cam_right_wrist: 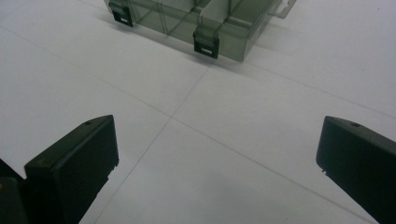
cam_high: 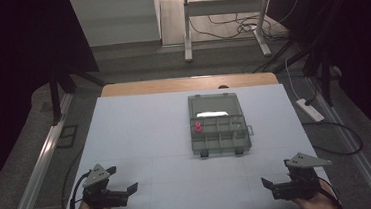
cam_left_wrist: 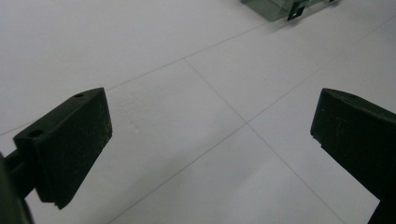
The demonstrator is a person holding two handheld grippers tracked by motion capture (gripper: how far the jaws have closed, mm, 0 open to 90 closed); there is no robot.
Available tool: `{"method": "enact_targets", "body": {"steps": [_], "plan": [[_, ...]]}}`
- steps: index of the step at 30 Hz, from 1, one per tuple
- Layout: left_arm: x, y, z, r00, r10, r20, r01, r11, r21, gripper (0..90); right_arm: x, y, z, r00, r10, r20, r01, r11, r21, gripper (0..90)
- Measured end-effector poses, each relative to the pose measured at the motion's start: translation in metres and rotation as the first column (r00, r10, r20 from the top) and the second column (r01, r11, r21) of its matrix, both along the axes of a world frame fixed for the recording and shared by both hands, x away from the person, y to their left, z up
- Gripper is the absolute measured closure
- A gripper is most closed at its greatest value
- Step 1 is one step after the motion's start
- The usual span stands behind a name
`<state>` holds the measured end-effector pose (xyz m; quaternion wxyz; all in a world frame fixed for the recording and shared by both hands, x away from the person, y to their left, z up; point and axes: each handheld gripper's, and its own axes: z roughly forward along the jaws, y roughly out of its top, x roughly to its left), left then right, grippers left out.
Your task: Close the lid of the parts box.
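A smoky clear compartment box (cam_high: 220, 136) lies open near the middle of the white table (cam_high: 140, 128), its lid (cam_high: 212, 104) folded back flat behind it. A small pink piece (cam_high: 197, 127) stands in a back left compartment. My left gripper (cam_high: 122, 178) rests at the near left corner, held by a hand, jaws wide apart and empty. My right gripper (cam_high: 277, 172) sits at the near right corner, also open and empty. In the left gripper view the left gripper (cam_left_wrist: 212, 112) faces bare table, with the box's corner (cam_left_wrist: 273, 7) at the top. In the right gripper view the right gripper (cam_right_wrist: 217, 135) faces the box's latched front wall (cam_right_wrist: 205, 28).
Thin seam lines cross the white table top. A wooden strip (cam_high: 187, 84) shows at its far edge. On the floor lie a white power strip (cam_high: 310, 109) with cables at the right, a metal rail (cam_high: 38, 166) at the left, and a desk frame (cam_high: 187, 34) behind.
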<state>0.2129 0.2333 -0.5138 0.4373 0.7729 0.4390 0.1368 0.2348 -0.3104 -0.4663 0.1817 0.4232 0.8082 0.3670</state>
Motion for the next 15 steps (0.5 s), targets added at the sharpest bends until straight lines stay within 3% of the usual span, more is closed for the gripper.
{"method": "enact_targets", "body": {"steps": [4,8,15], "plan": [[0.005,-0.004,0.000,0.9998,-0.020,-0.002,0.020,0.9995,-0.025,0.0,0.004,0.001,0.002,0.9998,0.017,0.009,-0.017,0.9998,-0.005,0.0],[0.010,-0.008,0.000,0.9992,-0.039,-0.002,0.039,0.9990,-0.022,0.0,0.010,0.003,0.003,0.9995,0.031,0.002,-0.031,0.9995,-0.004,0.0],[0.022,-0.017,0.001,0.9963,-0.084,-0.016,0.084,0.9962,-0.024,0.0,0.020,0.006,0.004,0.9963,0.067,-0.053,-0.065,0.9973,0.033,0.0]]}}
